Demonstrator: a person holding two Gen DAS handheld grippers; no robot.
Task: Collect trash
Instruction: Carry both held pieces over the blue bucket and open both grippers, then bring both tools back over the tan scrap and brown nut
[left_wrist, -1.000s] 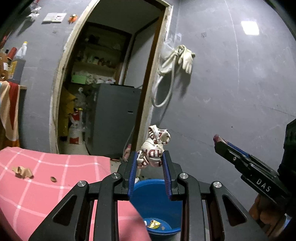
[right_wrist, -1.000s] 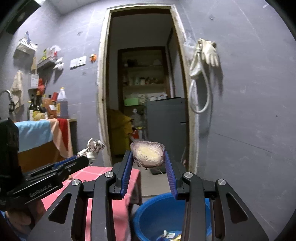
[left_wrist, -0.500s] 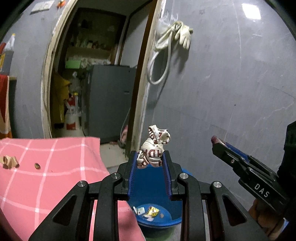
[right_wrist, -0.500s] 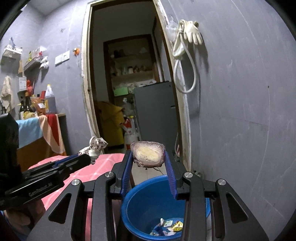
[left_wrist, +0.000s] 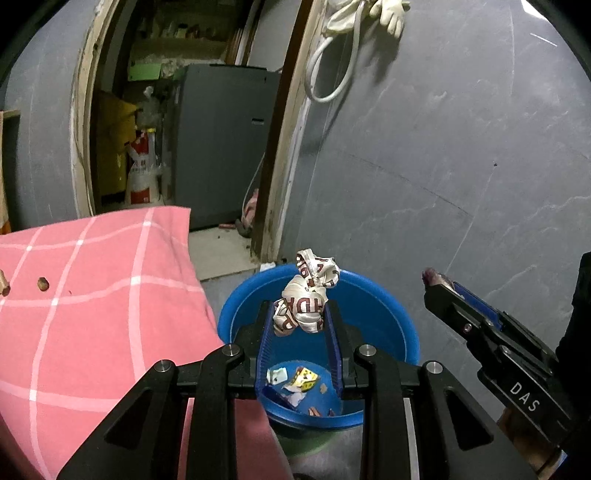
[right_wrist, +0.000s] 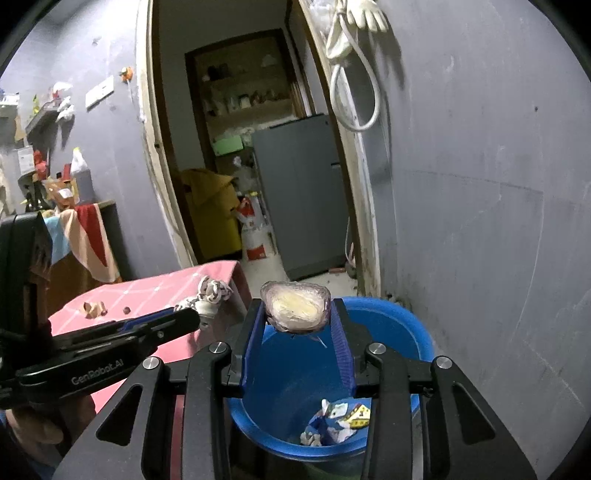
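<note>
Grey wall (left_wrist: 461, 147) ahead, open doorway (right_wrist: 240, 129) at its left. Pink checked cloth (left_wrist: 92, 295) covers the table on my left; two small brown scraps (left_wrist: 42, 283) lie on it. Blue bucket (left_wrist: 384, 306) stands on the floor beside the table, below both my grippers, with paper scraps (right_wrist: 338, 419) at its bottom. My left gripper (left_wrist: 301, 319) is clamped on a crumpled white wrapper with red lettering (left_wrist: 308, 295), held above the bucket. My right gripper (right_wrist: 297, 317) is clamped on a cut purple onion piece (right_wrist: 295, 306), also over the bucket's mouth.
</note>
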